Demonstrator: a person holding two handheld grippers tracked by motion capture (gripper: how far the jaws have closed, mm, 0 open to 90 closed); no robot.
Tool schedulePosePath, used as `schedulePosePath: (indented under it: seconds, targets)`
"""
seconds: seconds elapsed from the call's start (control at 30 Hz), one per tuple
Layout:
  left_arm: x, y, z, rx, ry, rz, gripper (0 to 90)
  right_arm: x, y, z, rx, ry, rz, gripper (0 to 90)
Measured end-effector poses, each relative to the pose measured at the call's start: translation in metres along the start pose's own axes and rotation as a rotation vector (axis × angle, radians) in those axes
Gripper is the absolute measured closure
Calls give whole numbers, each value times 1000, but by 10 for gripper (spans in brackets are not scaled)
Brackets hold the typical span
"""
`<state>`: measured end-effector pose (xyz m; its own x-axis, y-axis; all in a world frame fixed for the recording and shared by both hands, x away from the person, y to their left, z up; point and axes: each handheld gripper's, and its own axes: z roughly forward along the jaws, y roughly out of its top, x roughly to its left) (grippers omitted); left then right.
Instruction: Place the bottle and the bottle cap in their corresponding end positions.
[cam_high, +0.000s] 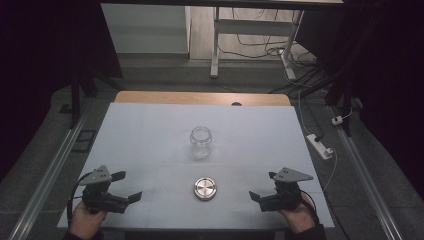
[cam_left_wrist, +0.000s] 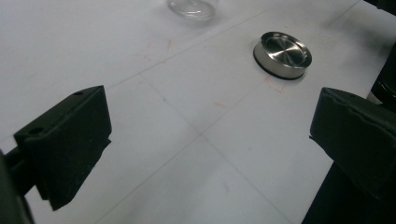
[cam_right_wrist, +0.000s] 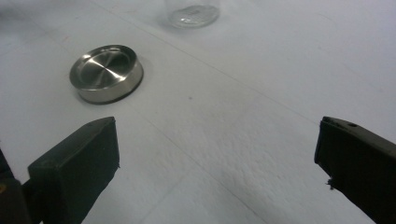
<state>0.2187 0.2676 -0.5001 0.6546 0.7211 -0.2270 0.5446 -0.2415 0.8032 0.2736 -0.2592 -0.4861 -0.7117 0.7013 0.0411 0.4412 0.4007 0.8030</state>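
Observation:
A clear glass jar (cam_high: 200, 142) stands upright with its mouth uncovered at the middle of the white table (cam_high: 150, 135). In front of it lies a round steel lid (cam_high: 205, 188). My left gripper (cam_high: 127, 185) rests at the near left, jaws wide and empty, pointing toward the lid. My right gripper (cam_high: 262, 186) mirrors it at the near right, open and empty. In the left gripper view the lid (cam_left_wrist: 282, 54) lies ahead to the right, the jar's base (cam_left_wrist: 192, 8) at the top edge. In the right gripper view the lid (cam_right_wrist: 106, 73) lies ahead to the left, below the jar's base (cam_right_wrist: 192, 13).
A wooden strip (cam_high: 200, 98) borders the table's far edge. A white power strip (cam_high: 320, 145) and cables lie on the floor at the right. Metal rails (cam_high: 45, 175) run along both sides, and a desk frame (cam_high: 252, 35) stands beyond.

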Motion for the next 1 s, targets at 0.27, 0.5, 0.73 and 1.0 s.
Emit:
schedulePosePath:
  seconds: [0.27,0.5,0.73,1.0]
  targets:
    - [4,-22,-16,12,47,-43,0,-6,-15,-14,19,-46,47,0]
    - [3,-34,-20,49,96,-55,0,-10,-28,-22,38,-72,78,0]
    - [-1,-42,-21,120,162,-42,0,-12,-34,-31,46,-98,106,0]
    - [-1,-44,-20,157,181,-56,0,-12,-35,-32,68,-115,112,0]
